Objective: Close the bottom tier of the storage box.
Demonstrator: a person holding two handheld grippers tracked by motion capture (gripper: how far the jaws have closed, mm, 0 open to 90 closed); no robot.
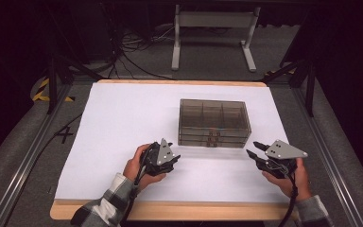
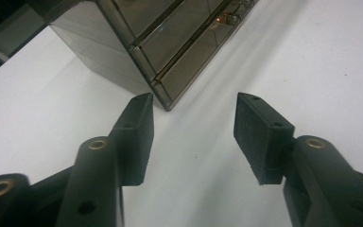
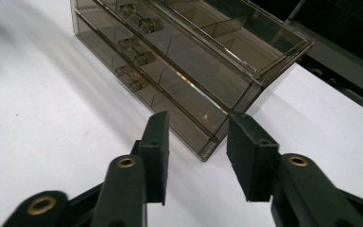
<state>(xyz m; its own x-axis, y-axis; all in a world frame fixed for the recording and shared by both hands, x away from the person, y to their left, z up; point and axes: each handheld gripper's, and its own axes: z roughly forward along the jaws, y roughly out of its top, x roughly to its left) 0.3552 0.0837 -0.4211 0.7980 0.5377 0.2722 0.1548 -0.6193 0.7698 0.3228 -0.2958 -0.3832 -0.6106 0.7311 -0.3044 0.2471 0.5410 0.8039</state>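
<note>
drawer box (image 1: pixel 214 122): glossy smoked plastic | table cover (image 1: pixel 123 118): matt white paper

Plaid sleeves (image 1: pixel 105 204) — black grippers, grey plates (image 1: pixel 285 149)

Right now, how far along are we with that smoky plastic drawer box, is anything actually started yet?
Barely started, by the look of it. Done: nothing visible; the drawer box sits on the white table cover with its drawers all pushed in. In hand: the left gripper and right gripper each face a front corner of the box, jaws open, nothing between them. Left: gripping the box or a drawer knob.
</note>
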